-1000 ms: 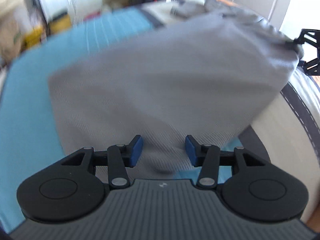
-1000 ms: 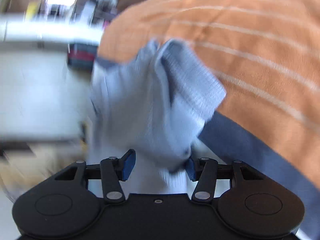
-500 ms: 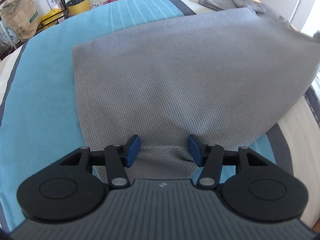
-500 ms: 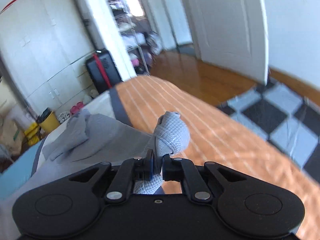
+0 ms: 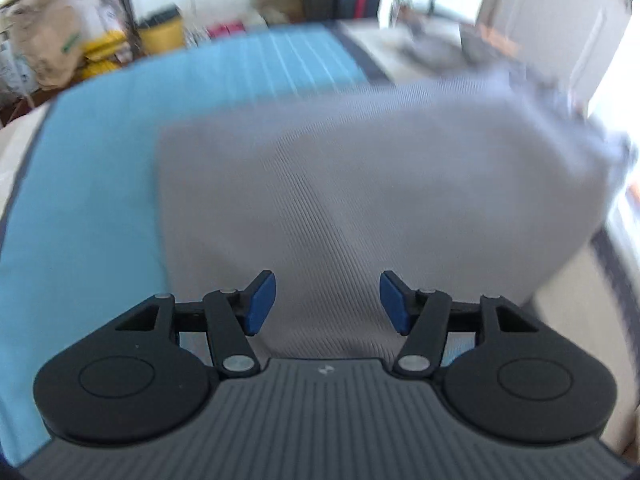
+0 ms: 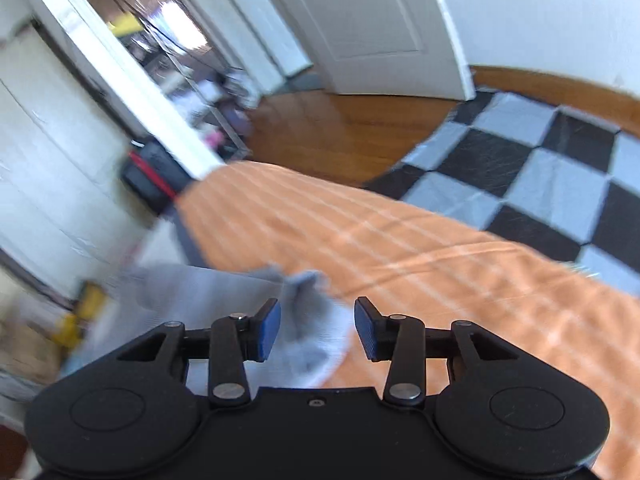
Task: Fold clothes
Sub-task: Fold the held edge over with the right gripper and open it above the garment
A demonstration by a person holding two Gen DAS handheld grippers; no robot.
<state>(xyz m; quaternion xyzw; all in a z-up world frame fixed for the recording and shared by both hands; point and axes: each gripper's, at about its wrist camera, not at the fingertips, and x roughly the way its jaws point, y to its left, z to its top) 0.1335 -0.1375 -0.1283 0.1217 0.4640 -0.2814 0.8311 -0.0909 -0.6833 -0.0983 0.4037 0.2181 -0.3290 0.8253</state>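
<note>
A grey waffle-knit garment [image 5: 360, 200] lies spread over the blue bed cover [image 5: 88, 208], blurred by motion. My left gripper [image 5: 328, 304] hovers over its near hem; its jaws are opening, and the cloth lies beneath the gap with neither blue pad pressing on it. In the right wrist view a bunched grey corner of the garment [image 6: 304, 320] sags just beyond my right gripper [image 6: 318, 328]. The right jaws are opening too, and their pads stand clear of the cloth.
An orange striped bed cover [image 6: 400, 264] stretches right of the garment, with a black-and-white checkered floor [image 6: 520, 168] and a white door [image 6: 360, 24] beyond. Yellow bins [image 5: 160, 34] and a paper bag [image 5: 48, 48] stand past the bed's far edge.
My right gripper, shut on the garment's bunched corner half a second ago, has let it go and risen. The left jaws have spread a little wider over the hem.
</note>
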